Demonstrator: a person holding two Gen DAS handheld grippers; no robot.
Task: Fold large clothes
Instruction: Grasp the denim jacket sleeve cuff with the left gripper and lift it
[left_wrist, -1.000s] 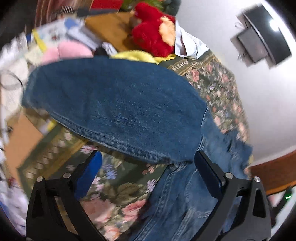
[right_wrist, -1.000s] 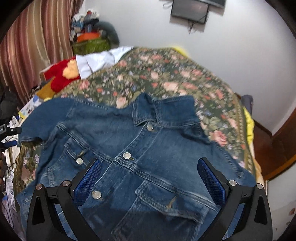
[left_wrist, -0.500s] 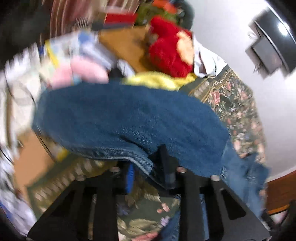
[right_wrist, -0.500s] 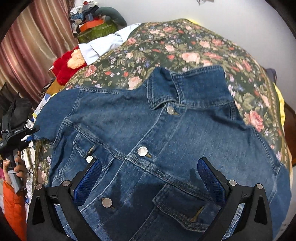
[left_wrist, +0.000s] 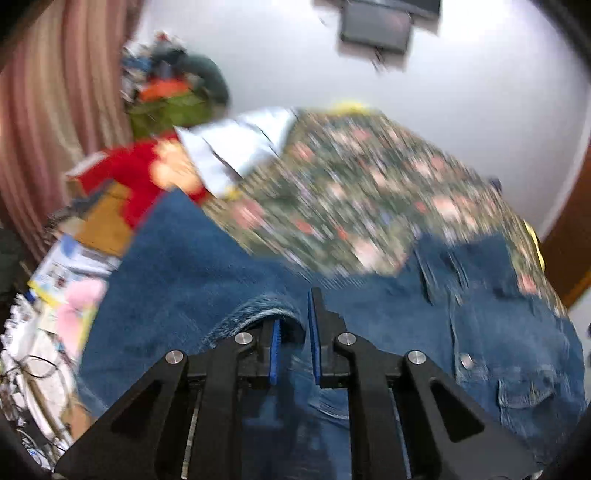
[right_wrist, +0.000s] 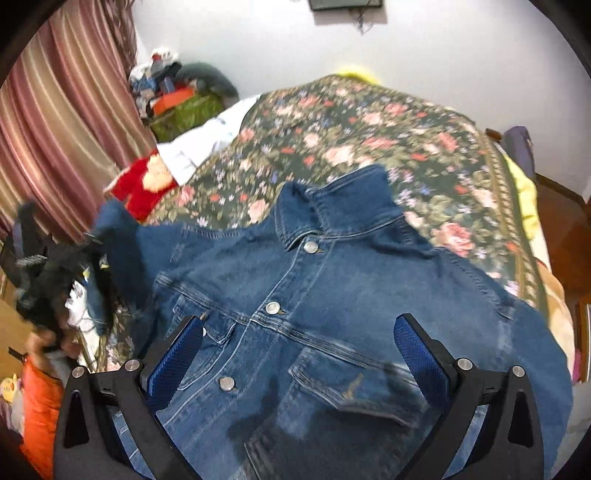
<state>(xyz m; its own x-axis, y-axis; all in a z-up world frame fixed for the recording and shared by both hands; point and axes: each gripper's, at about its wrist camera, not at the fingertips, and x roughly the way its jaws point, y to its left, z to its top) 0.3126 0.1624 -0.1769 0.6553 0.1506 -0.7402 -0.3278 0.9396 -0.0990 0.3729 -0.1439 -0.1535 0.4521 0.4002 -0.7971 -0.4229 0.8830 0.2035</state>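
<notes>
A blue denim jacket (right_wrist: 314, 295) lies front up, buttoned, on a floral bedspread (right_wrist: 369, 140), collar toward the far wall. My left gripper (left_wrist: 293, 321) is shut on the jacket's sleeve (left_wrist: 184, 280), pinching a fold of denim between its blue pads. In the right wrist view the left gripper (right_wrist: 62, 258) shows as a dark blur holding the sleeve (right_wrist: 118, 240) up at the bed's left edge. My right gripper (right_wrist: 295, 343) is open and empty, hovering over the jacket's chest pockets.
A red plush toy (right_wrist: 144, 184) and a white shirt (right_wrist: 207, 144) lie at the bed's left side. Striped curtains (right_wrist: 55, 129) hang at the left, with a pile of clutter (right_wrist: 177, 99) in the corner. A wooden frame (right_wrist: 569, 221) borders the right.
My left gripper closed on the sleeve and has swung it up and toward the jacket body. My right gripper stayed open over the chest, drawing back a little.
</notes>
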